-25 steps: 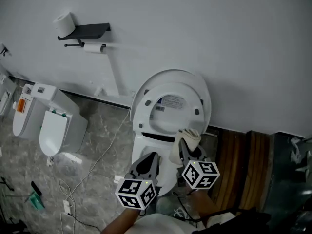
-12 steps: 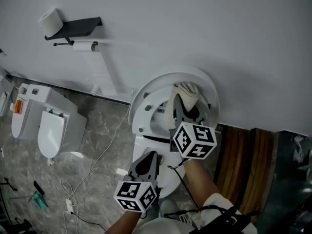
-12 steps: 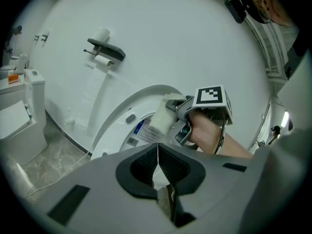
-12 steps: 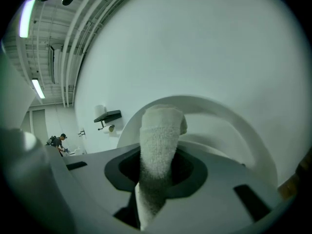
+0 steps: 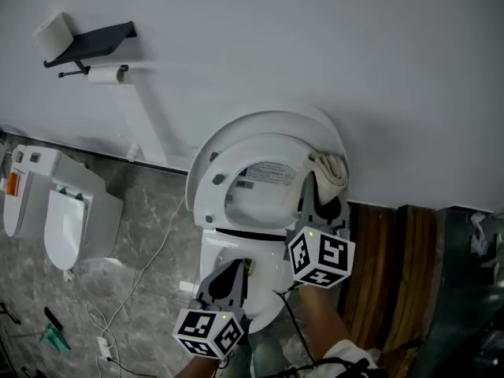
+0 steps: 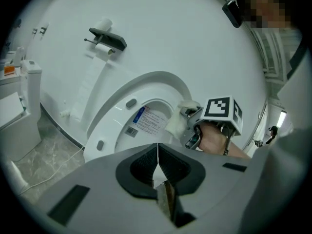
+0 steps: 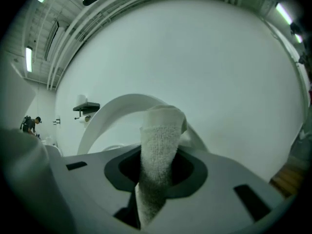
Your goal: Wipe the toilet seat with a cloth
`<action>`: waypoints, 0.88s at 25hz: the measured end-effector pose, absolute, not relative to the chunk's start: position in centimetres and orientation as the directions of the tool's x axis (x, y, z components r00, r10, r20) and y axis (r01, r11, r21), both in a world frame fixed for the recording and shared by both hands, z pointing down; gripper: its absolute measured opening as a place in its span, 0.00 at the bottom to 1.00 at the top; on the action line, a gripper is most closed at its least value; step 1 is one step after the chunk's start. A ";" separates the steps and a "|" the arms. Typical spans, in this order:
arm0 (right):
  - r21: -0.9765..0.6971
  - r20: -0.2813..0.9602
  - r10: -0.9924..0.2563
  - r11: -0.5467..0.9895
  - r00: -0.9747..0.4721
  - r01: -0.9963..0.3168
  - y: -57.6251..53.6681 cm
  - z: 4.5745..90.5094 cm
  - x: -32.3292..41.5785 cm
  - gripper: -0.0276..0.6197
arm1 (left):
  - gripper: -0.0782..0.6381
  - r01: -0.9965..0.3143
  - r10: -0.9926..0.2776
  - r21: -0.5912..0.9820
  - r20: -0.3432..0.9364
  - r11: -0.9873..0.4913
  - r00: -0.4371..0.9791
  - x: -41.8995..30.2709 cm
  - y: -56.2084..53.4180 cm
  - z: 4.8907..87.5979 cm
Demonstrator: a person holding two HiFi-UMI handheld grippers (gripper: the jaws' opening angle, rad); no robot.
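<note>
The white toilet seat (image 5: 211,173) stands raised against its lid and the wall. My right gripper (image 5: 320,189) is shut on a pale cloth (image 5: 330,166), which presses against the upper right of the raised seat. In the right gripper view the cloth (image 7: 159,145) stands up between the jaws in front of the seat's arc (image 7: 105,115). My left gripper (image 5: 231,272) hangs lower, over the bowl's front, shut with nothing in it. The left gripper view shows its jaws (image 6: 157,152) touching, with the seat (image 6: 111,126) and the cloth (image 6: 177,122) beyond.
A black shelf (image 5: 93,38) with a paper roll (image 5: 53,28) hangs on the wall at upper left. A second white toilet unit (image 5: 59,211) stands on the left floor, with cables (image 5: 134,290) trailing beside it. Wooden boards (image 5: 387,266) lie to the right.
My right gripper carried the cloth up from near the bowl to the seat's top, then round to its upper right side. The left gripper stayed low and shut.
</note>
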State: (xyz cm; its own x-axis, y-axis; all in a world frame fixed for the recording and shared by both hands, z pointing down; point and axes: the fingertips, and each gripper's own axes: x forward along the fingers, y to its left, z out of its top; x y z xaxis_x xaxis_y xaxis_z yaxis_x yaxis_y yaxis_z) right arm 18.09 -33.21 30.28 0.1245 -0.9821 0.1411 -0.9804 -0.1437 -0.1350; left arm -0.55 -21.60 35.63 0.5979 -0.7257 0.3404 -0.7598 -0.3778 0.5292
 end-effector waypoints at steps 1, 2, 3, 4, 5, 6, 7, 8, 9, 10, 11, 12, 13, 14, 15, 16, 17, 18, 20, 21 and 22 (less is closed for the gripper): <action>-0.149 0.143 -0.980 -0.160 0.139 -0.976 -32.6 31.3 18.7 0.19 | 0.13 -0.755 -0.723 0.535 0.339 -0.379 0.602 -0.2 -21.6 36.5; -0.176 0.142 -0.979 -0.171 0.147 -0.969 -32.0 32.2 19.3 0.19 | 0.13 -0.750 -0.721 0.542 0.335 -0.379 0.606 0.2 -21.5 37.2; -0.200 0.133 -0.980 -0.176 0.151 -0.964 -31.5 32.9 19.7 0.19 | 0.13 -0.745 -0.721 0.549 0.330 -0.378 0.609 0.6 -21.4 38.0; -0.218 0.115 -0.981 -0.176 0.154 -0.960 -30.9 33.4 20.0 0.19 | 0.13 -0.741 -0.721 0.557 0.326 -0.376 0.612 0.9 -21.2 38.7; -0.228 0.097 -0.982 -0.179 0.160 -0.957 -30.3 33.8 20.1 0.19 | 0.13 -0.736 -0.720 0.565 0.325 -0.373 0.613 1.1 -20.9 39.4; -0.235 0.087 -0.981 -0.189 0.173 -0.953 -29.7 34.3 20.3 0.19 | 0.13 -0.733 -0.718 0.572 0.326 -0.367 0.615 1.2 -20.4 40.2; -0.243 0.087 -0.978 -0.205 0.189 -0.948 -29.1 35.0 20.5 0.19 | 0.13 -0.731 -0.715 0.580 0.331 -0.360 0.615 1.3 -19.9 41.1; -0.256 0.093 -0.975 -0.221 0.204 -0.941 -28.6 36.0 20.9 0.19 | 0.13 -0.729 -0.711 0.588 0.339 -0.350 0.615 1.4 -19.4 41.9; -0.274 0.101 -0.972 -0.233 0.213 -0.933 -28.1 37.1 21.2 0.19 | 0.13 -0.728 -0.708 0.596 0.348 -0.339 0.615 1.5 -18.8 42.7; -0.288 0.111 -0.969 -0.243 0.220 -0.926 -27.7 38.3 21.6 0.19 | 0.13 -0.727 -0.705 0.602 0.355 -0.331 0.614 1.5 -18.2 43.5; -0.293 0.123 -0.966 -0.253 0.226 -0.922 -27.4 39.5 22.0 0.19 | 0.13 -0.726 -0.702 0.606 0.360 -0.325 0.615 1.6 -17.6 44.3; -0.291 0.135 -0.963 -0.262 0.232 -0.920 -27.2 40.7 22.3 0.19 | 0.13 -0.725 -0.698 0.608 0.364 -0.323 0.616 1.6 -17.0 45.0; -0.287 0.144 -0.960 -0.271 0.239 -0.919 -26.9 41.8 22.5 0.19 | 0.13 -0.726 -0.694 0.607 0.369 -0.323 0.618 1.5 -16.4 45.7; -0.285 0.151 -0.958 -0.279 0.244 -0.917 -26.6 42.8 22.6 0.19 | 0.13 -0.728 -0.690 0.604 0.376 -0.324 0.619 1.2 -16.0 46.5; -0.280 0.156 -0.956 -0.284 0.248 -0.917 -26.2 43.8 22.7 0.19 | 0.13 -0.731 -0.687 0.601 0.383 -0.323 0.618 1.0 -15.6 47.3; -0.270 0.161 -0.955 -0.285 0.248 -0.920 -25.8 44.7 22.7 0.19 | 0.13 -0.734 -0.686 0.600 0.390 -0.317 0.615 0.8 -15.2 48.1; -0.253 0.165 -0.956 -0.281 0.245 -0.926 -25.4 45.5 22.8 0.19 | 0.13 -0.737 -0.687 0.603 0.396 -0.305 0.609 0.7 -14.9 48.9; -0.234 0.164 -0.957 -0.272 0.238 -0.933 -24.9 46.1 22.9 0.19 | 0.13 -0.738 -0.692 0.609 0.400 -0.290 0.602 0.6 -14.5 49.6; -0.192 0.141 -0.964 -0.249 0.225 -0.949 -23.8 46.9 23.2 0.19 | 0.13 -0.735 -0.703 0.626 0.399 -0.261 0.589 0.5 -13.8 50.9; -0.172 0.126 -0.967 -0.241 0.222 -0.955 -23.2 47.1 23.4 0.19 | 0.13 -0.733 -0.708 0.633 0.397 -0.250 0.584 0.4 -13.5 51.4; -0.155 0.116 -0.968 -0.238 0.221 -0.959 -22.6 47.4 23.6 0.19 | 0.13 -0.732 -0.713 0.638 0.396 -0.239 0.578 0.2 -13.3 52.0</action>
State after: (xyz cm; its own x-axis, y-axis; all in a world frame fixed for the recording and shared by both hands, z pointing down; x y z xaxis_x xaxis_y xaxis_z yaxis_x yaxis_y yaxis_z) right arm 23.56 -22.60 47.35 0.2212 -0.9683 0.1159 -0.9588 -0.2377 -0.1555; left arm 0.18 -13.26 52.00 0.5781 -0.7133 0.3962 -0.7319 -0.2388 0.6381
